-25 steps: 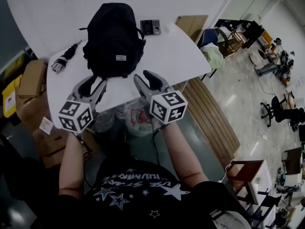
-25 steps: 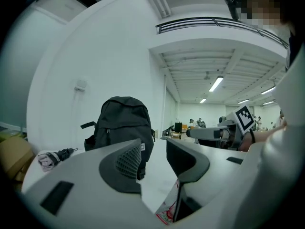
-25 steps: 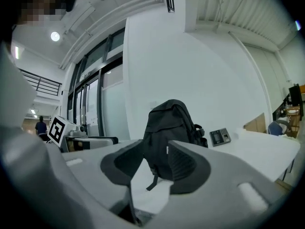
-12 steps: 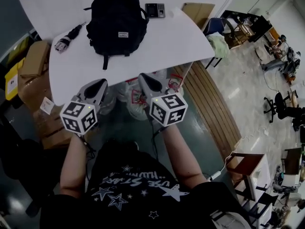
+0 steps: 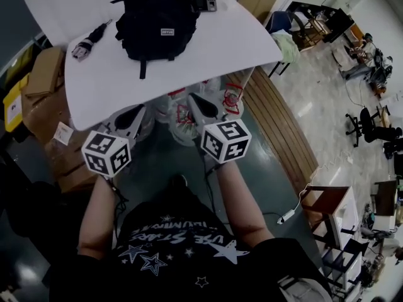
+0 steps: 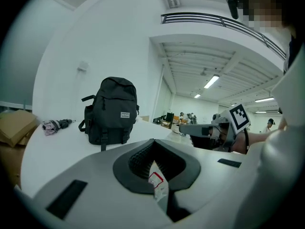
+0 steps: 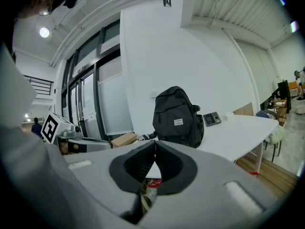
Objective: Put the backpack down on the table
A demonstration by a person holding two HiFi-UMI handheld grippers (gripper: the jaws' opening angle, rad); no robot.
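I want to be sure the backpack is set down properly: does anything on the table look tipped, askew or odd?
Nothing stands out. The backpack stands upright on the white table, one strap trailing on the top; the folded umbrella and the keypad device lie flat beside it.

- White table (image 5: pixel 214 49) in front of me.
- Black backpack (image 5: pixel 157 17) stands upright on it, one strap trailing toward my side.
- Folded umbrella (image 5: pixel 88 41) lies near the left edge, apart from the backpack.
- Small keypad device (image 5: pixel 203 2) lies just beside the backpack's right.
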